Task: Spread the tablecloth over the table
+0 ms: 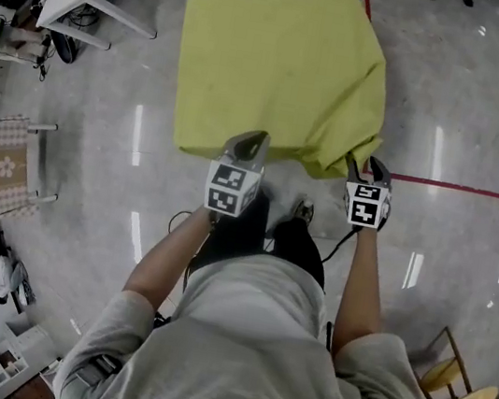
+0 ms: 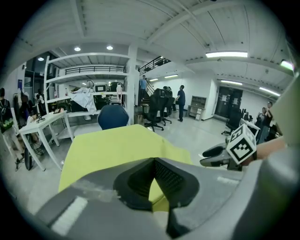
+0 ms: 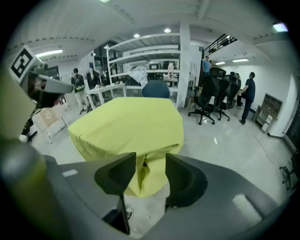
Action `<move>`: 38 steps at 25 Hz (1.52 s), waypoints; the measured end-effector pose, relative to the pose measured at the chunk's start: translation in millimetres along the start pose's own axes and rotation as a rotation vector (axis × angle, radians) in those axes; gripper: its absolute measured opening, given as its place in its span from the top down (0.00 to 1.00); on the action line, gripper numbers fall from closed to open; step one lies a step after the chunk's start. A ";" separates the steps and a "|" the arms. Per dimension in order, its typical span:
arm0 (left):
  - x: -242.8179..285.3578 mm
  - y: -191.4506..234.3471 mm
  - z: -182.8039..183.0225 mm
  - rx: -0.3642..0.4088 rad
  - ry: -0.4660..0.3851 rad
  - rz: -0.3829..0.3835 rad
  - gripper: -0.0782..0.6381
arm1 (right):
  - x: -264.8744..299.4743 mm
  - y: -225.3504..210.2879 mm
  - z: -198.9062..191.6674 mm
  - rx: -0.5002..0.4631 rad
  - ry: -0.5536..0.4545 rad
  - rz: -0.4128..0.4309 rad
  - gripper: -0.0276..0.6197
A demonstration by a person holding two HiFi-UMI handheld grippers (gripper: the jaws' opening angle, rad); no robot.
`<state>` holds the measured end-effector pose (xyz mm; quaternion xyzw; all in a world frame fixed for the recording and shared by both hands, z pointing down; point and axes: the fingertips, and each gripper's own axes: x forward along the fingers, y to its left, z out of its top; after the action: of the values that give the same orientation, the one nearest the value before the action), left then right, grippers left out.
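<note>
Tablecloth [image 1: 283, 57] already draped; left gripper [image 2: 153, 161] pinches its near edge, likely for squaring; right gripper [image 3: 151, 158] gapes around its loose corner.

Both arms stretch forward and down: left gripper [image 1: 248, 139] pinched on the tablecloth [image 1: 283, 57], right gripper [image 1: 371, 165] jaws wide apart.

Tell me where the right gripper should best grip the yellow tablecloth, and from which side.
Probably the drooping corner fold of the tablecloth, approached from the person's side: it hangs free as a narrow bunch, right between the open jaws of the right gripper.
</note>
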<state>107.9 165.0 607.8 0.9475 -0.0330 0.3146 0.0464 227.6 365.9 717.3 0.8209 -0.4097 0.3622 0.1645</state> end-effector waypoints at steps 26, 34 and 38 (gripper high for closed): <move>14.5 -46.7 17.2 0.012 -0.019 -0.091 0.86 | -100.3 -160.3 -28.9 0.323 -0.157 -0.550 0.81; -14.9 -54.4 33.2 -0.022 -0.129 0.021 0.86 | -136.9 -41.3 128.4 0.044 -0.582 -0.123 0.95; -37.6 -51.0 56.3 -0.059 -0.228 0.088 0.86 | -170.7 29.2 195.0 -0.043 -0.734 0.021 0.95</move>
<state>115.9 210.8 536.9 0.9731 -0.0886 0.2052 0.0561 225.5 332.0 458.7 0.8882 -0.4576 0.0367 0.0203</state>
